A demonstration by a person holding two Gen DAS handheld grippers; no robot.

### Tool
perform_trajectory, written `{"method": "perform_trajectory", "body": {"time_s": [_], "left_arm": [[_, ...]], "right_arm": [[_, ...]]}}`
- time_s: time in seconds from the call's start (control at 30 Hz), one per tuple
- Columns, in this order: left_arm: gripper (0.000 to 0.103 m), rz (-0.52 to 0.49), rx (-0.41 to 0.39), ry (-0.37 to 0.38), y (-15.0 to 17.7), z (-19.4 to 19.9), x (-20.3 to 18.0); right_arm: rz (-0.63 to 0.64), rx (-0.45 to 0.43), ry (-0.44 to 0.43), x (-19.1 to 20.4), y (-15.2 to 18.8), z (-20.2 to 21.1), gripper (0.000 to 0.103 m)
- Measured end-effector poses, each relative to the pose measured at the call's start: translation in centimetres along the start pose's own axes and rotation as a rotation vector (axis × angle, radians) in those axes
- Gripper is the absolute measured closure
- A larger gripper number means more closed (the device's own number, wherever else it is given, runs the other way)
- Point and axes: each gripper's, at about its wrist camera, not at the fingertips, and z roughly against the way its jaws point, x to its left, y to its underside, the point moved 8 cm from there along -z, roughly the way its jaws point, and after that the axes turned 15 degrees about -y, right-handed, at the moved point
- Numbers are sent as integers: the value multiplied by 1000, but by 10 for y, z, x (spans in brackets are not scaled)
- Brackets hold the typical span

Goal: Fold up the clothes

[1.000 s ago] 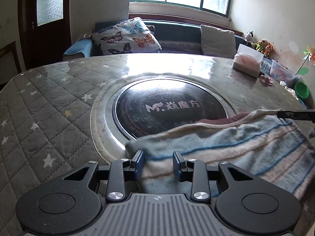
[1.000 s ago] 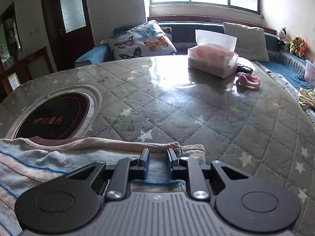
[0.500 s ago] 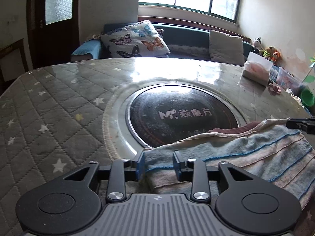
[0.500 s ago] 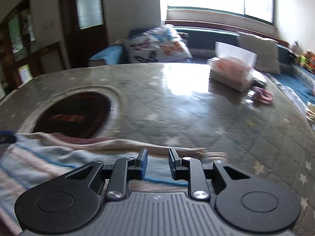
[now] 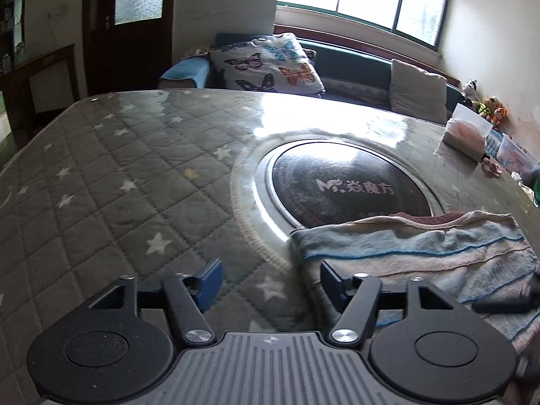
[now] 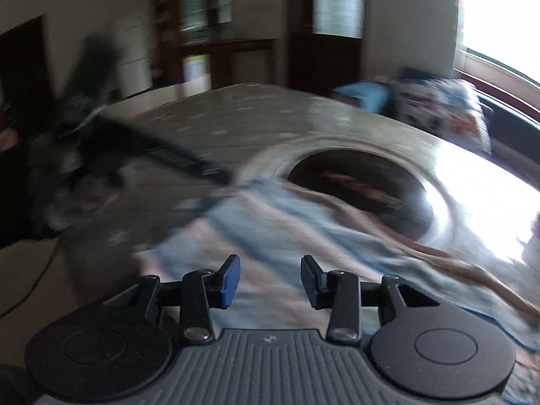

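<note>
A folded striped cloth point(image 5: 422, 249), pale blue, cream and pink, lies flat on the quilted table, partly over the dark round cooktop point(image 5: 344, 185). My left gripper point(image 5: 270, 281) is open just left of the cloth's near-left corner, with its right finger beside the cloth's edge and nothing between the fingers. In the blurred right wrist view the same cloth point(image 6: 303, 229) spreads below my right gripper point(image 6: 270, 280), which is open and holds nothing. The left gripper shows there as a dark blur point(image 6: 111, 155) at the cloth's far corner.
A grey star-quilted cover under glass point(image 5: 118, 175) spans the round table. A tissue box point(image 5: 467, 131) and a small pink item point(image 5: 492, 168) sit at its far right. A sofa with a butterfly pillow point(image 5: 270, 64) runs behind the table under the window.
Both grippers have opened and let go of the cloth, which now lies flat. The left gripper has shifted left off the cloth's corner. The right gripper has swung sharply leftward, blurring its view.
</note>
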Motion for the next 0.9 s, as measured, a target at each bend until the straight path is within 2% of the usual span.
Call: {"method": "perform_trajectory", "body": {"time_s": [0.1, 0.17, 0.3, 0.43, 0.47, 0.63, 0.9], "left_arm": [[33, 12, 0, 6, 4, 4, 5], [32, 26, 6, 16, 6, 7, 7], [25, 65, 28, 43, 11, 9, 10], [25, 103, 61, 81, 17, 9, 11], [25, 115, 73, 90, 19, 9, 10], [25, 206, 154, 147, 26, 7, 6], [25, 348, 260, 244, 24, 2, -10]], "right_arm": [[57, 43, -72, 33, 1, -18, 63], [97, 66, -88, 48, 2, -27, 63], [172, 109, -50, 67, 4, -47, 63], [187, 120, -21, 76, 4, -57, 64], [191, 122, -15, 78, 4, -58, 68], [138, 91, -21, 71, -2, -48, 88], [6, -17, -80, 52, -22, -17, 92]]}}
